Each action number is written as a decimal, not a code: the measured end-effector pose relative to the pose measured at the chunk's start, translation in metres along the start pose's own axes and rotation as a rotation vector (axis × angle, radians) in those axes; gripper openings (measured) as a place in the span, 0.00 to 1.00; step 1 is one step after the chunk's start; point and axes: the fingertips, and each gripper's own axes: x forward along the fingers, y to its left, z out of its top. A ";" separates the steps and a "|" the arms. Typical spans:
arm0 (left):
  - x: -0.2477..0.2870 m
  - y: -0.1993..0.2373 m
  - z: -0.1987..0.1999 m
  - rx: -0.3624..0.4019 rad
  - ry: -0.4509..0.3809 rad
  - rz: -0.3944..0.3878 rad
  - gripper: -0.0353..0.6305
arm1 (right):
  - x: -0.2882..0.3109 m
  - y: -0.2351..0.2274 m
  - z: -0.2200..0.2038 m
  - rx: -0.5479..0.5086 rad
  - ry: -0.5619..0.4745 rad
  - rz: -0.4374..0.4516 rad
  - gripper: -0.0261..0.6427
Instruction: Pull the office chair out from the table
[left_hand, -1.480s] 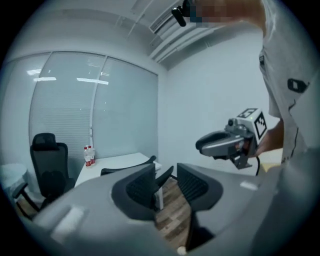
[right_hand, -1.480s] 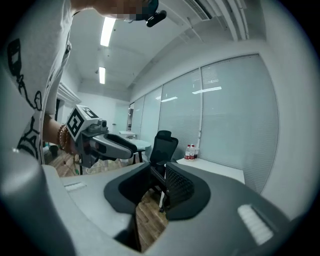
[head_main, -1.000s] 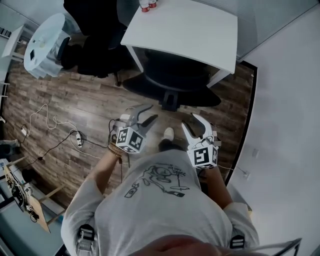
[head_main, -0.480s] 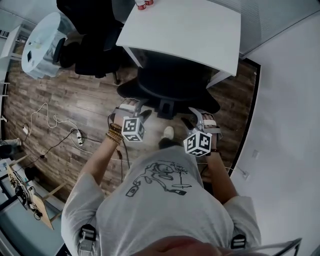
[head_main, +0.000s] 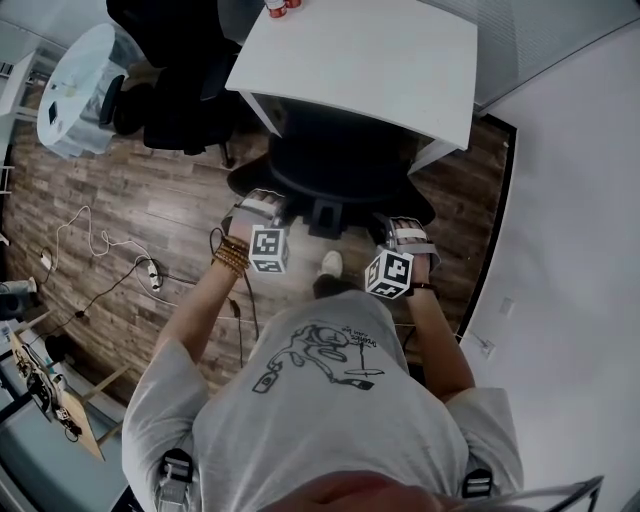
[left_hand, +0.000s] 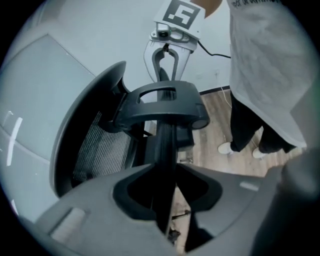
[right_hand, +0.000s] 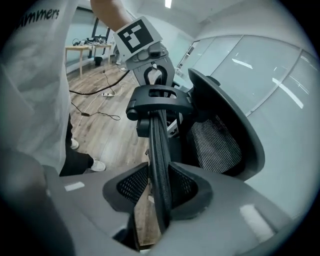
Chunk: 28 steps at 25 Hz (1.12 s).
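The chair (head_main: 340, 160) sits tucked under the white desk (head_main: 370, 60), seat out of sight beneath the top and the back toward me. I have it by the top rim of the backrest (right_hand: 159, 150). The left gripper (head_main: 262, 207) is on the rim's left part and the right gripper (head_main: 402, 230) on its right, with the plastic bracket (left_hand: 160, 105) at the middle of the back between them. Both sets of fingers (right_hand: 192, 187) have just been closing, and each now stands narrow with the thin rim clamped between the pads.

I judge the rim the right place to hold. It is a hard, stiff frame edge, while the mesh (right_hand: 215, 145) below it is soft and would only give. The rim is slim and smooth, so the hold could slide along it if I pull at a slant. A straight pull toward me, square to the pads, suits it best.

The chair is probably fairly heavy but on castors, which I cannot make out, and the wood floor (head_main: 150, 200) looks smooth. It should roll rather than need lifting. It can swivel on its post, so both hands must draw evenly or the back will twist away. My shoe (head_main: 331, 264) is just behind the base, and a cable (head_main: 100, 245) lies on the floor well off to the left.
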 end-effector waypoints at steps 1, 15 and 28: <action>0.001 -0.002 -0.001 -0.006 0.003 0.000 0.23 | 0.000 0.000 0.000 0.004 -0.001 -0.001 0.22; -0.022 -0.027 -0.012 0.008 0.046 0.025 0.22 | -0.015 0.039 0.020 0.005 0.023 -0.003 0.19; -0.045 -0.069 -0.020 0.035 0.038 0.021 0.22 | -0.030 0.086 0.040 0.032 0.040 -0.016 0.19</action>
